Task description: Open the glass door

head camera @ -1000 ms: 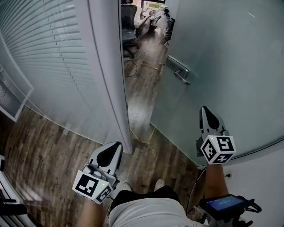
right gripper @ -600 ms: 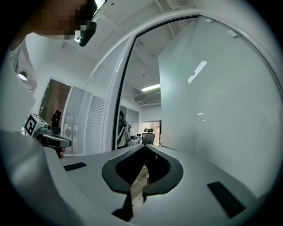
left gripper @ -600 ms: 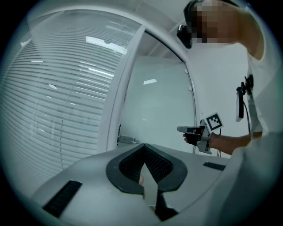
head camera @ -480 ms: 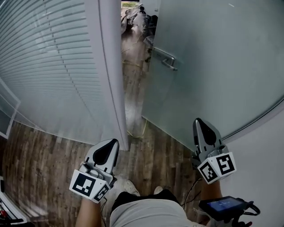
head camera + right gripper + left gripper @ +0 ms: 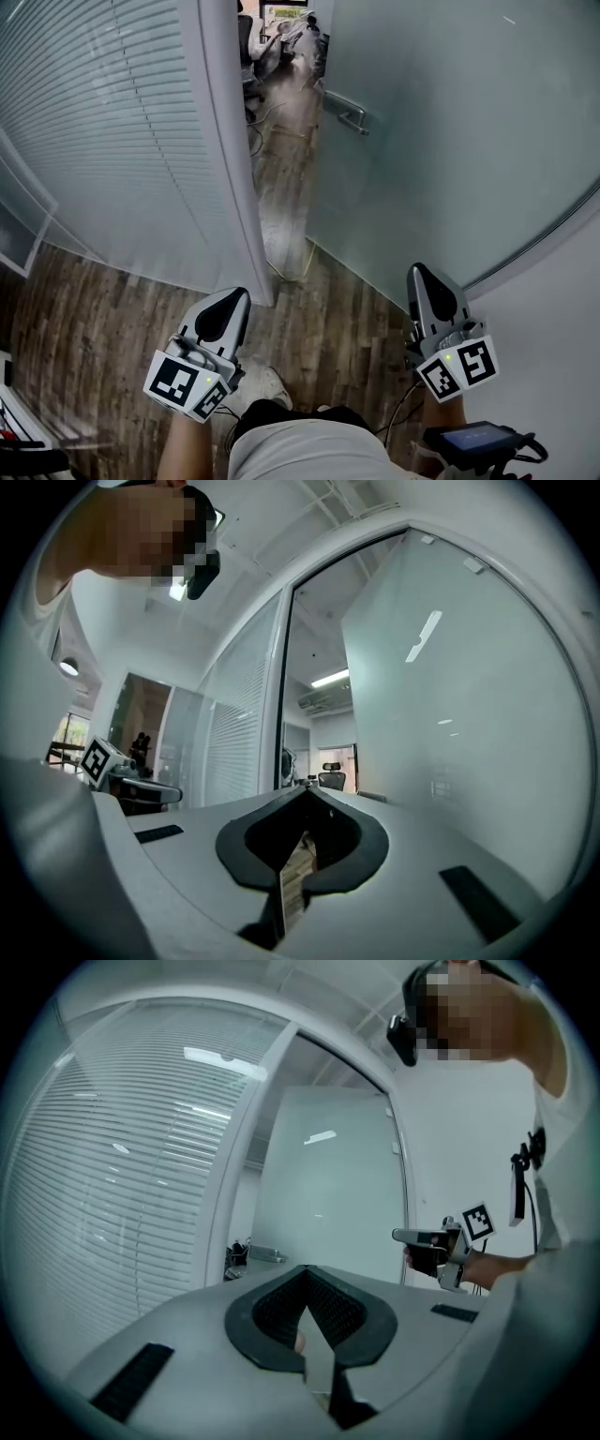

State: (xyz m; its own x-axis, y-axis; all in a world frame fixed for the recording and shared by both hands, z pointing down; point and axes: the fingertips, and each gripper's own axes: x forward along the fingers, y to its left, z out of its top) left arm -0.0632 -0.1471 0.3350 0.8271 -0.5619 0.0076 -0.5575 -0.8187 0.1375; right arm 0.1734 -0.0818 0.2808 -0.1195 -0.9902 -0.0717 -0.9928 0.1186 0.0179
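My left gripper (image 5: 234,302) has its fingers squeezed together with nothing in them. My right gripper (image 5: 424,279) is the same. The glass door (image 5: 450,141) stands open, ahead of the right fingers. Its metal handle (image 5: 349,114) is far ahead of both grippers. The white post (image 5: 230,159) stands ahead of the left fingers. Each cube (image 5: 186,386) shows black-and-white squares.
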